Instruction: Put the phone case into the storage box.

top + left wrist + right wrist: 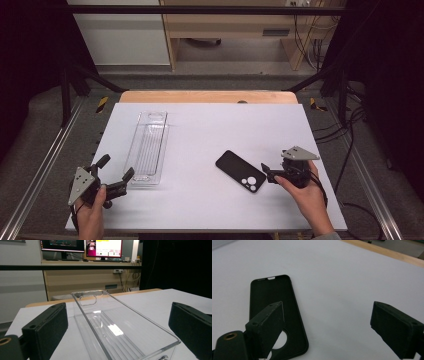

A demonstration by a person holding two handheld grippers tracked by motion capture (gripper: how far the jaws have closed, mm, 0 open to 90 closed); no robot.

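A black phone case [240, 171] [269, 292] lies inner side up on the white table [215, 125], right of centre, with its camera cutouts toward the near end. My right gripper [267, 173] [328, 310] is just right of the case and stands open with nothing between its jaws; its left jaw overlaps the case's near corner in the right gripper view. A clear plastic tray [147, 147] [120, 325], long and empty, lies at the left. My left gripper [116, 167] [118, 315] is open at the tray's near end, with a jaw on either side of it, apart from it.
A wooden strip [207, 96] runs along the table's far edge. Metal rails [45, 165] flank both sides, and cables [345, 135] hang at the right. Beyond the table stand cabinets [225, 30] and monitors [103, 247].
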